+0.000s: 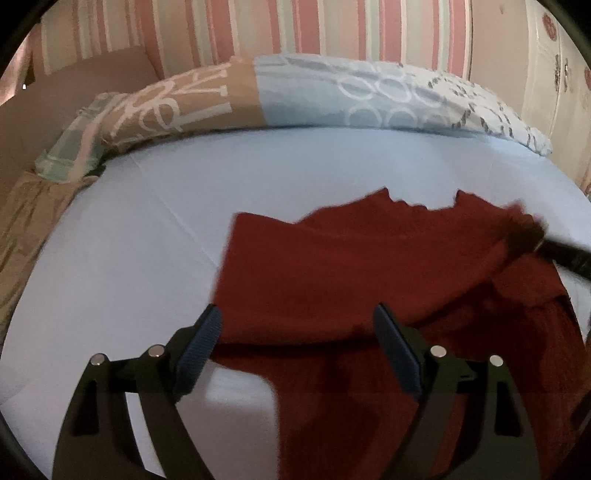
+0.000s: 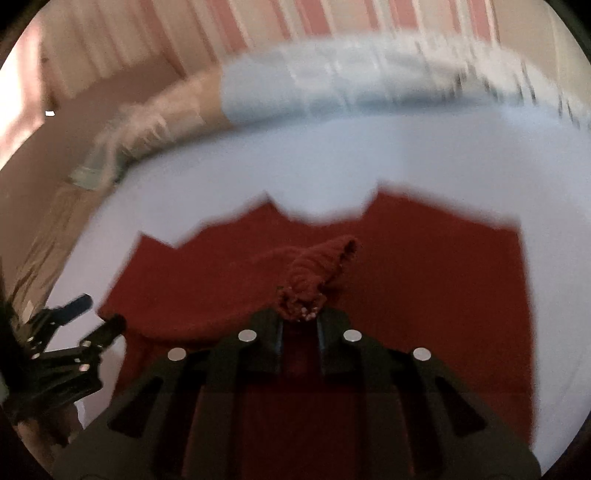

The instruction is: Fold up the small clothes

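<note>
Cloth (image 2: pixel 406 295), dark red, is lying spread on the pale blue sheet (image 1: pixel 147 221); a bunched fold is being pinched by the right gripper (image 2: pixel 299 317), while nothing is being held by the wide-open left gripper (image 1: pixel 295 332).

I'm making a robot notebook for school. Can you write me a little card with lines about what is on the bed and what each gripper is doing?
place: bed with a light blue sheet
clothing: dark red knitted garment, lying partly folded on the sheet
far end: patterned pillow along the striped wall
left gripper: open, holding nothing, above the garment's near edge
right gripper: shut on a bunched bit of the garment
</note>
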A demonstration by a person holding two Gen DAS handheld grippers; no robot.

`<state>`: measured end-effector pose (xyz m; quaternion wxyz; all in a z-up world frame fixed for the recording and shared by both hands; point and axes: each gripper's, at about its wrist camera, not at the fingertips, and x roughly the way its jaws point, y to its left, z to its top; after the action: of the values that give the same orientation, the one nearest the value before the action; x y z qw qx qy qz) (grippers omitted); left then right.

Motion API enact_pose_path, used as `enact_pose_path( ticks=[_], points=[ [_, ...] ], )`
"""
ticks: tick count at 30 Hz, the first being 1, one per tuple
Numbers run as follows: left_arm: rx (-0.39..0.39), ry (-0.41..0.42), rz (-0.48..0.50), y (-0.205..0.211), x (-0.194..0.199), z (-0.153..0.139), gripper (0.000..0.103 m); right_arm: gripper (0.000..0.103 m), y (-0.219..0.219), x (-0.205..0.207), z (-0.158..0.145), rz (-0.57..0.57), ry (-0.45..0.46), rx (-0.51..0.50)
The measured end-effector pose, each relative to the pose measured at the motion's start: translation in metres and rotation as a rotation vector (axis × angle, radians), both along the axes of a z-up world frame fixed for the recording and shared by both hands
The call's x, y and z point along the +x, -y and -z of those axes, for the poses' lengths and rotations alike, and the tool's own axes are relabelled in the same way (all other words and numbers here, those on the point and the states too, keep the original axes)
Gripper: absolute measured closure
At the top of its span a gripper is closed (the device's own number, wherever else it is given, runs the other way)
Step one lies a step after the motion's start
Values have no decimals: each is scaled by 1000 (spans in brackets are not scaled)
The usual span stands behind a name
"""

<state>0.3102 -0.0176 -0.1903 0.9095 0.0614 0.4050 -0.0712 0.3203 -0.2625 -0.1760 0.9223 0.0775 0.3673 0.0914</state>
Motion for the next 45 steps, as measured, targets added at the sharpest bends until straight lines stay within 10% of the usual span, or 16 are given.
enact_pose_path(
  ticks=[3, 10, 17, 22, 29, 36, 45],
  points=[
    [-12, 7, -19, -9, 2, -6, 18, 89, 29, -4, -12, 47, 43, -50],
    [-33, -24, -38, -11, 7, 0, 18, 86, 100, -4, 58, 122, -177, -19],
    [-1, -31, 2, 3, 14, 9, 17, 44, 115, -41, 42, 163, -112, -52],
    [-2, -52, 25, 18, 24, 20, 16, 41, 89, -31, 21, 144, -64, -48],
    [24, -142, 25, 25, 38, 53, 13, 57, 79, 7, 70, 163, -256, -74],
    [-45, -204, -24, 11, 46, 56, 2, 48, 74, -12, 57, 112, -186, -91],
    [-63, -40, 26, -11, -55, -2, 2, 10, 66, -117, -4, 134, 20, -62]
  ],
)
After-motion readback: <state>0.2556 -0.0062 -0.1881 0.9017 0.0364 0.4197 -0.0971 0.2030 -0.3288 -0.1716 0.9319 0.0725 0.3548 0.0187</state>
